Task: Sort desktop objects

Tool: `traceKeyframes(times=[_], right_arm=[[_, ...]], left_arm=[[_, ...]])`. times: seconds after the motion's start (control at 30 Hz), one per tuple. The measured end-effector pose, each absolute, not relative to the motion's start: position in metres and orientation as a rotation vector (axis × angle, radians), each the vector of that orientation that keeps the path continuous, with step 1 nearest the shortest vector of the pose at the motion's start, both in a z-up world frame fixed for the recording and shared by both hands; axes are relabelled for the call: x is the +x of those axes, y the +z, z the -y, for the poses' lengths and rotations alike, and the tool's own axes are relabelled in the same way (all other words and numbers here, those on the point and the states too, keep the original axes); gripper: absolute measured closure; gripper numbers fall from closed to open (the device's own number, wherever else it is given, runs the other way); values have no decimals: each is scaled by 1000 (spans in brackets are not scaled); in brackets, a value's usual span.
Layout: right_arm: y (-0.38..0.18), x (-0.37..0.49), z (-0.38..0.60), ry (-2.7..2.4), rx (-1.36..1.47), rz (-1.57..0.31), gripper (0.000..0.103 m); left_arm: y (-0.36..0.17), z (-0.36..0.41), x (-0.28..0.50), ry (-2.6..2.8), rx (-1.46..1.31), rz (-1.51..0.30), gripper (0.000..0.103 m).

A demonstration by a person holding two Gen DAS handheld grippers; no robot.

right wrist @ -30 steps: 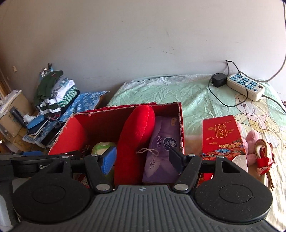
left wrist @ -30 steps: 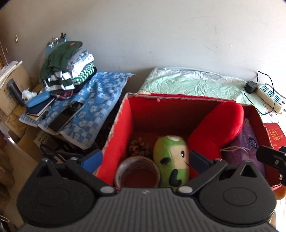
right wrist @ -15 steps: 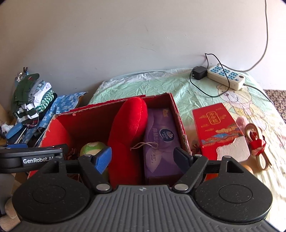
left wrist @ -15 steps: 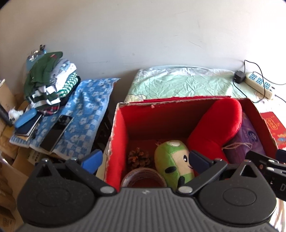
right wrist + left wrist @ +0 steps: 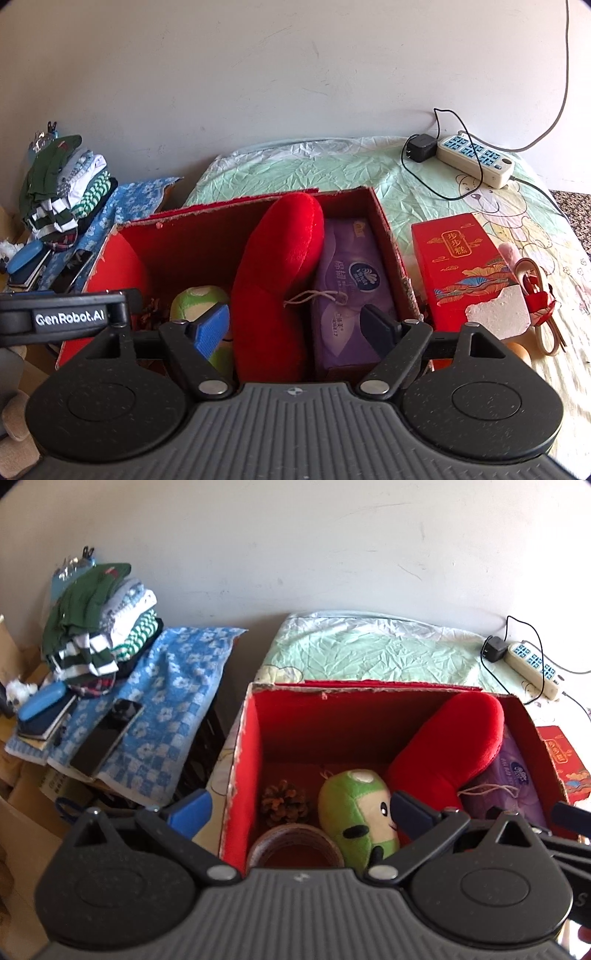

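Observation:
An open red box (image 5: 255, 738) (image 5: 388, 229) stands on the bed. In it lie a pine cone (image 5: 284, 803), a tape roll (image 5: 295, 843), a green plush toy (image 5: 356, 812) (image 5: 195, 299), a red plush cushion (image 5: 454, 746) (image 5: 280, 266) and a purple tissue pack (image 5: 517, 779) (image 5: 351, 280). My left gripper (image 5: 299, 808) is open and empty above the box's near left side. My right gripper (image 5: 295, 325) is open and empty above the near right side.
A red gift box (image 5: 461, 266), a white block (image 5: 495, 317) and a red-and-tan strap (image 5: 535, 295) lie right of the box. A power strip (image 5: 476, 158) sits at the bed's far end. Folded clothes (image 5: 99, 620), a phone (image 5: 107, 738) and a blue case (image 5: 40, 701) lie left.
Both grippers have drawn back and risen a little from the box, so more of the bed shows. Both stay open and empty. The box's contents have not moved.

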State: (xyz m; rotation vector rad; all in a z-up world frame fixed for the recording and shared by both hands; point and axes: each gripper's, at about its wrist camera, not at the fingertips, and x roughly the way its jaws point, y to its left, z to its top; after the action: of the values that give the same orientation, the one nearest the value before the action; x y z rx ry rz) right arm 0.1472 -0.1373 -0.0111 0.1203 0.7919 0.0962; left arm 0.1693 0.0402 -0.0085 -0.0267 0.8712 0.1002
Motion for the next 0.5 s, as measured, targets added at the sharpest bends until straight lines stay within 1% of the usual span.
traceKeyframes(times=[0.3, 0.5], right_arm=[[-21, 145, 133, 91, 111, -826, 22], [-29, 143, 138, 78, 125, -850, 23]], left_arm=[[-23, -42, 167, 81, -13, -913, 1], [-27, -39, 168, 78, 31, -907, 1]])
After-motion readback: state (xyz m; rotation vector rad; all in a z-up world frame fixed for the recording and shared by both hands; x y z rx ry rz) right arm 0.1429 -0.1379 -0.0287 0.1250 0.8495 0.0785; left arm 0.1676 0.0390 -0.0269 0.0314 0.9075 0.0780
